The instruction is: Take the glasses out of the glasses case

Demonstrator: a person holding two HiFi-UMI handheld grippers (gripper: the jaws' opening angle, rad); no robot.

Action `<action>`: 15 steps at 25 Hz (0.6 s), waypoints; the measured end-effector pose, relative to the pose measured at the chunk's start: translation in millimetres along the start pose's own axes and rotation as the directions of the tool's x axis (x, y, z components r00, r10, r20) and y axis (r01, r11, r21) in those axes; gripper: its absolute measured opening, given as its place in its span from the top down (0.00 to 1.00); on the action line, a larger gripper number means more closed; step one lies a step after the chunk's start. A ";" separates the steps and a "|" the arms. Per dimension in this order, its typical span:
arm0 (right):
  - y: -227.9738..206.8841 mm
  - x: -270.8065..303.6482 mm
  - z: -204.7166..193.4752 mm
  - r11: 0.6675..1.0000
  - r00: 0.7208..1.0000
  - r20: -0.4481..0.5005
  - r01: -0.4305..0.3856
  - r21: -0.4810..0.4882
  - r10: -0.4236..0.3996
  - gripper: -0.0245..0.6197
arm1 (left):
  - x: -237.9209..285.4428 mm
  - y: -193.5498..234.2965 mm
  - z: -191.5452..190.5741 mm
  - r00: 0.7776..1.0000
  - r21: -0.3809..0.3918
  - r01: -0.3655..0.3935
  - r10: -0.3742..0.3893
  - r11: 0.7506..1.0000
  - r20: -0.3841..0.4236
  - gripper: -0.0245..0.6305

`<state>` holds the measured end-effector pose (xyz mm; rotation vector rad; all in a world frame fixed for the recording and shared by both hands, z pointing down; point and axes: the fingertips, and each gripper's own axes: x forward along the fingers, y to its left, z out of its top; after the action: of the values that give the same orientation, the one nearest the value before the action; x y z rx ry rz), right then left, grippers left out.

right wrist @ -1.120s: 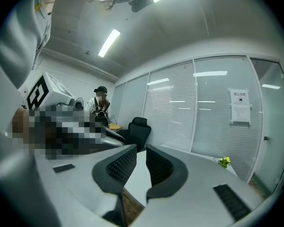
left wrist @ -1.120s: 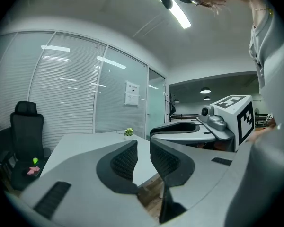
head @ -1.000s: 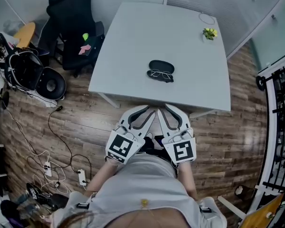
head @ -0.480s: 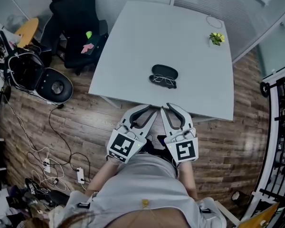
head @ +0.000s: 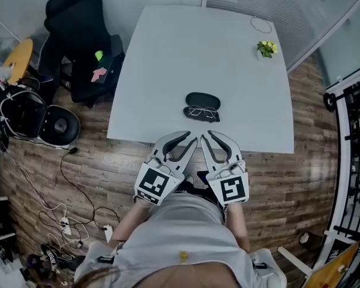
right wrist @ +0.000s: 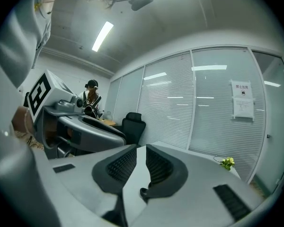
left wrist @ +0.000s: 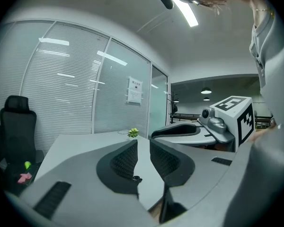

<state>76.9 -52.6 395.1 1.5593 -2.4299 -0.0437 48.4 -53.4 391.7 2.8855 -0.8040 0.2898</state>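
A black glasses case (head: pixel 203 99) lies shut on the white table (head: pixel 168 59), towards its near edge. A pair of thin-framed glasses (head: pixel 201 111) rests on the tabletop just in front of the case, touching it. My left gripper (head: pixel 191 137) and right gripper (head: pixel 206 135) hover side by side at the table's near edge, short of the glasses. Each shows a narrow gap between its jaws with nothing in it, seen in the left gripper view (left wrist: pixel 143 144) and the right gripper view (right wrist: pixel 141 149). The jaws hide the case and glasses in both gripper views.
A small green plant (head: pixel 265 47) and a thin wire loop (head: pixel 261 24) sit at the table's far right. A black office chair (head: pixel 78 35) stands left of the table. Cables and a power strip (head: pixel 66 224) litter the wooden floor; a black railing (head: pixel 354 137) runs along the right.
The table, case and glasses have drawn nearer in the head view. Both grippers have gone forward together and now reach the table's near edge. Their jaws look unchanged.
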 end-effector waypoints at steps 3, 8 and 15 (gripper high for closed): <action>-6.1 18.8 0.3 1.000 1.000 -0.016 0.016 -0.007 -0.016 0.87 | 10.5 16.5 1.3 1.000 -0.001 0.029 -0.029 1.000 -0.007 0.81; -16.7 47.2 -1.3 0.999 0.998 -0.046 0.037 -0.026 -0.038 0.87 | 27.5 41.3 3.9 0.997 0.003 0.074 -0.074 0.997 -0.015 0.81; -30.8 78.6 -1.8 0.996 0.994 -0.065 0.084 -0.008 -0.084 0.87 | 45.7 71.7 5.7 0.991 0.006 0.131 -0.131 0.991 -0.026 0.81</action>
<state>73.7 -136.1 407.2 1.6341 -2.3118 -0.0142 50.1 -138.0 401.6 2.9189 -0.6074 0.3148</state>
